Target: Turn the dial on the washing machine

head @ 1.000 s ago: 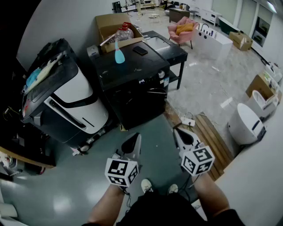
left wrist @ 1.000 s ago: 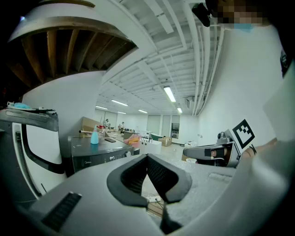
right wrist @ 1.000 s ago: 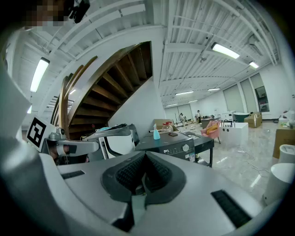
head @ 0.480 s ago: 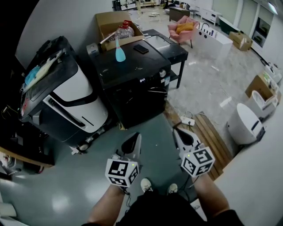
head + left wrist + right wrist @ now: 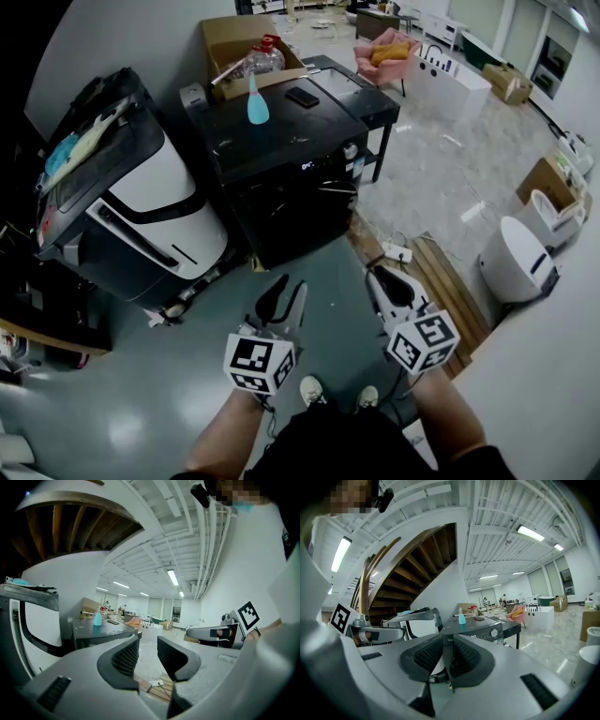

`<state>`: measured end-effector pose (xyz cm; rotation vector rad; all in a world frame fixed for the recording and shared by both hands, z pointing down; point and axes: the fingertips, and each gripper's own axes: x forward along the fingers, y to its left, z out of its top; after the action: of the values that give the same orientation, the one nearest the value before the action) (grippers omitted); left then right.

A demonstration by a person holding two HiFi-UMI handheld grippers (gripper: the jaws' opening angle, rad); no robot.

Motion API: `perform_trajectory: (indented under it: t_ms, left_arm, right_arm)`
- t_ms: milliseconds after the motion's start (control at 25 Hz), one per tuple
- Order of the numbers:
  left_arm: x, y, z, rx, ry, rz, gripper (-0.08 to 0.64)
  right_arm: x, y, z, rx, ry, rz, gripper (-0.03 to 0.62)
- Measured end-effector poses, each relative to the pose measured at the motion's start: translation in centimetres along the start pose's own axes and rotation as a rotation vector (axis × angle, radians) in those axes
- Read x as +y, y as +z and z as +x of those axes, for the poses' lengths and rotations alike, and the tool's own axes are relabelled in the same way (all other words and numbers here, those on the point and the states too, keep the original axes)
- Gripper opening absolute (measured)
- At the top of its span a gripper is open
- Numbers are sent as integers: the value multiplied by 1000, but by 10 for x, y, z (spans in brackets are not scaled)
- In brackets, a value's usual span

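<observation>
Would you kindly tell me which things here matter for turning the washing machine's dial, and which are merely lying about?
For the job:
- washing machine
- dial on its front panel

Just lying about:
- blue spray bottle and phone on the machine's top
- cardboard box
- pink armchair
- power strip on the floor

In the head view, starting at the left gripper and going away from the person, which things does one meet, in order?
left gripper → washing machine → blue spray bottle → cardboard box
</observation>
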<state>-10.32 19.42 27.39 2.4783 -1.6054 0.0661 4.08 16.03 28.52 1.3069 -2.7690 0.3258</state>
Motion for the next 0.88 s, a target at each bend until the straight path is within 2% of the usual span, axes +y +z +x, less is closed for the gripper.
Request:
perform_trajectory:
  t_ms: [200, 360, 880]
  left_arm:
    - [18, 0, -1, 3, -16, 24, 212]
    - [33, 2, -5, -7, -15, 42, 246]
    - [58, 11, 19, -5, 11, 47, 258]
  right_arm:
    - [11, 0, 18, -6, -24, -28, 144]
    - [18, 1, 30, -15, -39, -50, 200]
    - [4, 13, 68, -18, -13, -55, 206]
